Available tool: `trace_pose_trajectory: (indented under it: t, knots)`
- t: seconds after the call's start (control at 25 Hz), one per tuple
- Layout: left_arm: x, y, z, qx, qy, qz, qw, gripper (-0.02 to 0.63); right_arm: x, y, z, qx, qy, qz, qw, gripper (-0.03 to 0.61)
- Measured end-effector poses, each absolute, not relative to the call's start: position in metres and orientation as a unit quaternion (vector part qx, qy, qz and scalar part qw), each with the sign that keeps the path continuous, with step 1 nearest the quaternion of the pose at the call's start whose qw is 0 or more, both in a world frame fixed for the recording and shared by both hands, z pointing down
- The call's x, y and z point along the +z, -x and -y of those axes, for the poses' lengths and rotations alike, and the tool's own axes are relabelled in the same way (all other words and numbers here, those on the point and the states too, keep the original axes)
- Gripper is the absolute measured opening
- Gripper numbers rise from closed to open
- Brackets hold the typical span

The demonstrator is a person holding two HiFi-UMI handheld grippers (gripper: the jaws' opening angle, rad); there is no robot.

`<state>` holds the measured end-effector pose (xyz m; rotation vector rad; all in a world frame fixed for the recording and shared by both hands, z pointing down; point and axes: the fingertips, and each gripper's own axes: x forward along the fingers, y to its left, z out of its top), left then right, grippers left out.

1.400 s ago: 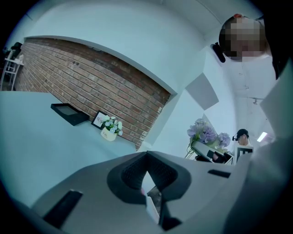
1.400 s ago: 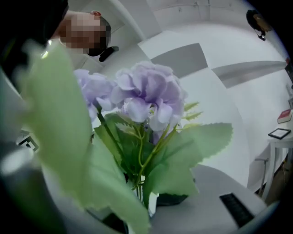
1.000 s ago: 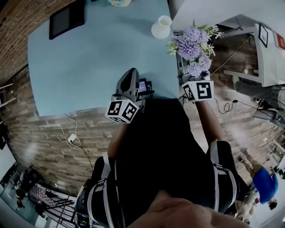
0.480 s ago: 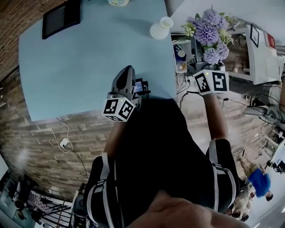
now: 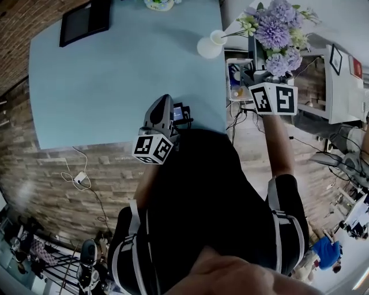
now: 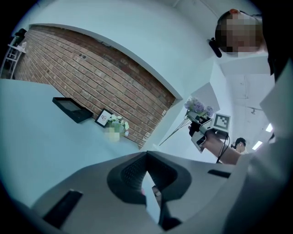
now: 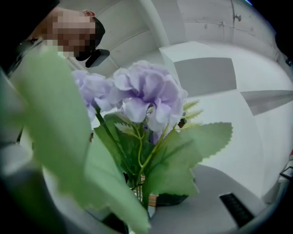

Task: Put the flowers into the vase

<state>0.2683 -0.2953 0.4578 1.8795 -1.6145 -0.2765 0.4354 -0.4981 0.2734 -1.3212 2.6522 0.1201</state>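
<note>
A bunch of purple flowers [image 5: 275, 31] with green leaves is held up by my right gripper [image 5: 260, 69], which is shut on the stems. In the right gripper view the stems [image 7: 138, 185] run down between the jaws, and the blooms [image 7: 144, 93] fill the middle. The white vase [image 5: 210, 45] stands upright near the far right edge of the light blue table [image 5: 115, 75], just left of the bunch. My left gripper [image 5: 163, 103] hovers over the table's near edge, shut and holding nothing [image 6: 147, 183]. The left gripper view shows the flowers [image 6: 198, 106] off to the right.
A black tablet [image 5: 86, 23] lies at the table's far left, and a small pot of flowers [image 5: 158, 4] stands at the far edge next to a picture frame [image 6: 104, 118]. Shelves and cables [image 5: 239, 75] crowd the floor to the right of the table.
My right gripper has carried the flowers upward and farther away, past the table's right edge and level with the vase. The left gripper has stayed almost where it was.
</note>
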Motion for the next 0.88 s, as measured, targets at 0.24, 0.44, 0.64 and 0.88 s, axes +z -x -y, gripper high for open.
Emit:
trace_pose_trajectory:
  t: [0.24, 0.44, 0.64, 0.88]
  knots:
    - [0.469, -0.265, 0.304, -0.091, -0.702, 0.626, 0.327, 0.018, 0.332, -0.431, 0.524, 0.007, 0.45, -0.89, 0.073, 0.132]
    - [0.483, -0.251, 0.307, -0.077, -0.686, 0.642, 0.334, 0.018, 0.374, -0.421, 0.536, -0.028, 0.45, -0.891, 0.057, 0.132]
    - [0.483, -0.235, 0.316, -0.075, -0.674, 0.658, 0.327, 0.018, 0.383, -0.421, 0.542, -0.033, 0.449, -0.891, 0.053, 0.132]
    - [0.479, -0.223, 0.317, -0.073, -0.661, 0.671, 0.327, 0.018, 0.392, -0.422, 0.543, -0.041, 0.456, -0.888, 0.042, 0.132]
